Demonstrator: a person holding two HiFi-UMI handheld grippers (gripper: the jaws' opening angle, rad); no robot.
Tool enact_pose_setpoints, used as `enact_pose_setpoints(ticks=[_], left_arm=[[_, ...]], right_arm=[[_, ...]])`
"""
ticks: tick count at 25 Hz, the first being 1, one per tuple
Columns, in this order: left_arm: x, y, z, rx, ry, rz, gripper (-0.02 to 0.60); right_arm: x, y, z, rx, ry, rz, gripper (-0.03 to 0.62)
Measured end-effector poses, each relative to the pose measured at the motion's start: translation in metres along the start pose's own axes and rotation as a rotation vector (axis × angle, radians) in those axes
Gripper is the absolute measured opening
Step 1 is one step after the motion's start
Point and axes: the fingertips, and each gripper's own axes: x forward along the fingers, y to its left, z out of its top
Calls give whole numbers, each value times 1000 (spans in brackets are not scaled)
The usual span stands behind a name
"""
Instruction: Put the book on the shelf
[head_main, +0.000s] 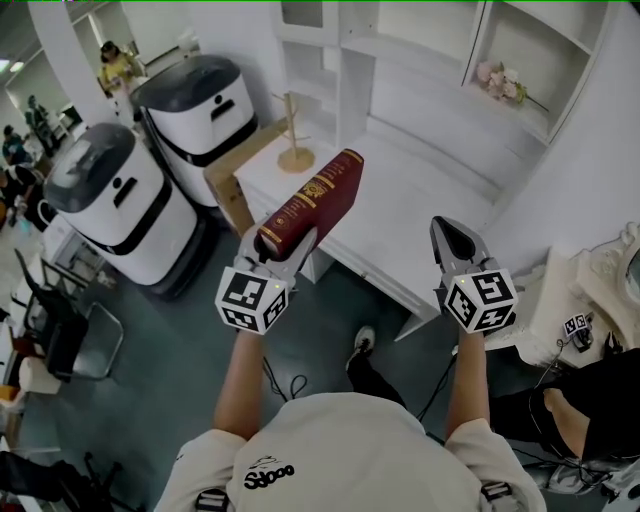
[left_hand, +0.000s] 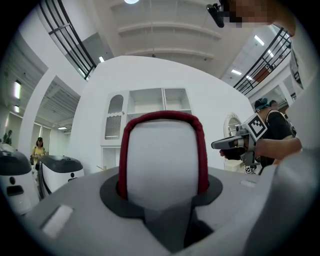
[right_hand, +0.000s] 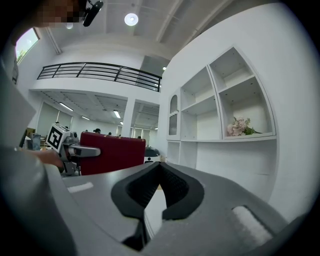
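A dark red book with gold print on its spine is held up in the air, tilted toward the white shelf unit. My left gripper is shut on its lower end. In the left gripper view the book's white page edge fills the space between the jaws, and the shelf unit stands behind it. My right gripper hangs to the right over the white desk, shut and holding nothing. The right gripper view shows its closed tips, the book at left and the shelf compartments.
Pink flowers lie in an upper right compartment. A wooden stand sits on the desk's left end beside a cardboard box. Two white and black machines stand at left, with a chair nearer.
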Motion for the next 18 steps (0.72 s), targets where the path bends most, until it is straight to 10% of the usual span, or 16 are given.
enact_pose_setpoints(ticks=[18], left_arm=[[209,86,27,58,-15,51,227]], right_arm=[[179,-156,33,15,-7,75,2]])
